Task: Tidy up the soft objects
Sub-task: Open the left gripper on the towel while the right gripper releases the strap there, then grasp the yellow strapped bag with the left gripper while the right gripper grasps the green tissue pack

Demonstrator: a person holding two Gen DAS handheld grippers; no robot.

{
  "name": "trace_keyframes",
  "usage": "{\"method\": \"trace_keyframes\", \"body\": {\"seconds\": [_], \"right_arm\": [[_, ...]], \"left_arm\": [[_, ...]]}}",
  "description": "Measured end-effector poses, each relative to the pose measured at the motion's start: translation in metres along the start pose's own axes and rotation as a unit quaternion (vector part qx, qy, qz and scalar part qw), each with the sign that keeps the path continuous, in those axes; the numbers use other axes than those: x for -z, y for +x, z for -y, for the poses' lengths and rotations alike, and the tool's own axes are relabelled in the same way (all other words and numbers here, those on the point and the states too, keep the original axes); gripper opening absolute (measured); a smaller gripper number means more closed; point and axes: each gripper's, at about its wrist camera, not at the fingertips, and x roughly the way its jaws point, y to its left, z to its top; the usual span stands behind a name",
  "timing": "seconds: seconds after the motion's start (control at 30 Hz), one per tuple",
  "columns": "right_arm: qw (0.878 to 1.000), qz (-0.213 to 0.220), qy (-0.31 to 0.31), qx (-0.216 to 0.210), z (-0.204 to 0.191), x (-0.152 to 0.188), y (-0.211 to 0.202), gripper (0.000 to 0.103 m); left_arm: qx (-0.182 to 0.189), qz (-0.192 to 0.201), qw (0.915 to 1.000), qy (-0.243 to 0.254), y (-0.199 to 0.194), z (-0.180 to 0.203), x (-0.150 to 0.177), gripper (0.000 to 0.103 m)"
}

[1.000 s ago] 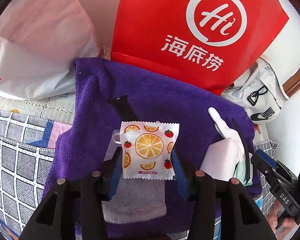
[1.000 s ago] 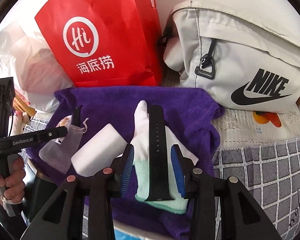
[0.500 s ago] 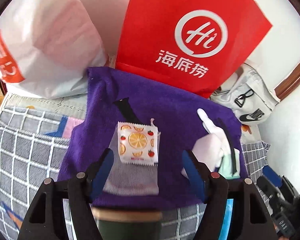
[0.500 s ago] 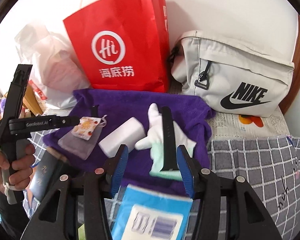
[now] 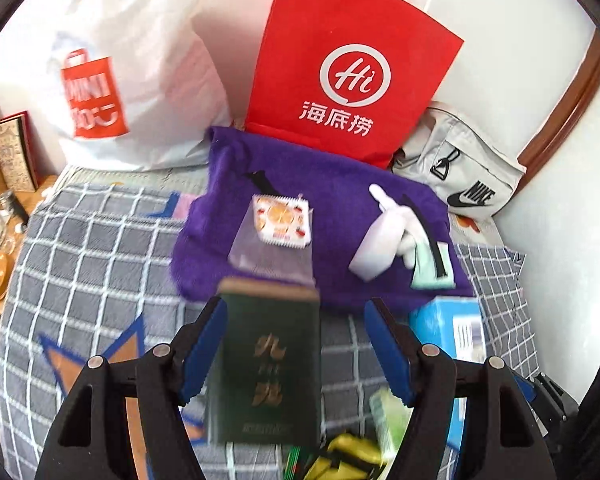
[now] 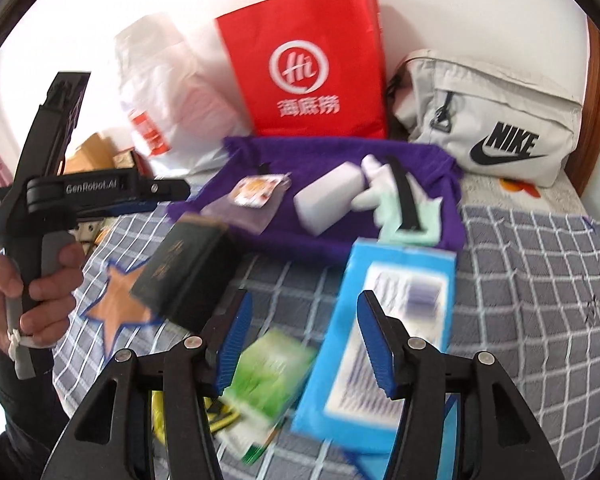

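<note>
A purple towel (image 5: 332,184) (image 6: 324,156) lies on the checked bedspread. On it rest an orange-print packet (image 5: 281,222) (image 6: 255,190) atop a grey pouch (image 5: 271,254), a white block (image 5: 376,248) (image 6: 328,200), a white-and-mint glove (image 5: 420,248) (image 6: 404,216) and a black strap (image 6: 404,196). My left gripper (image 5: 295,344) is open and empty, above a dark green box (image 5: 267,364). My right gripper (image 6: 304,344) is open and empty, above a blue pack (image 6: 384,320).
A red paper bag (image 5: 348,64), a white plastic bag (image 5: 111,80) and a grey Nike bag (image 6: 488,120) stand behind the towel. A green packet (image 6: 271,376) and yellow items (image 5: 348,456) lie near the front. The left gripper's handle and hand (image 6: 39,240) show at left.
Both grippers have let go, opened wide and pulled back from the towel. The packet, glove and strap stay on the towel. The green box, blue pack and green packet have come into view.
</note>
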Motion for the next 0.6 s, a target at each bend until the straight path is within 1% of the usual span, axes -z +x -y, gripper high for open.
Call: {"method": "trace_keyframes", "body": {"seconds": [0.13,0.23,0.4,0.53,0.6], "right_arm": [[1.000,0.003,-0.029,-0.003,-0.021,0.025,-0.006,0.054],[0.998,0.001,-0.060,0.004,-0.037,0.042,-0.003,0.054],[0.996,-0.001,-0.092,0.019,-0.051,0.057,0.007,0.054],[0.994,-0.006,-0.110,0.029,-0.059,0.062,0.018,0.053],[0.992,-0.010,-0.121,0.033,-0.063,0.063,0.025,0.049]], "left_arm": [[-0.007,0.005,1.0000,-0.004,-0.013,-0.008,0.026,0.069],[-0.011,0.008,0.9999,-0.005,-0.019,-0.016,0.048,0.069],[-0.017,0.007,0.9998,-0.008,-0.019,-0.028,0.078,0.069],[-0.010,0.000,0.9998,-0.018,-0.017,-0.036,0.095,0.069],[-0.008,-0.002,0.9997,-0.023,-0.017,-0.041,0.102,0.069]]}}
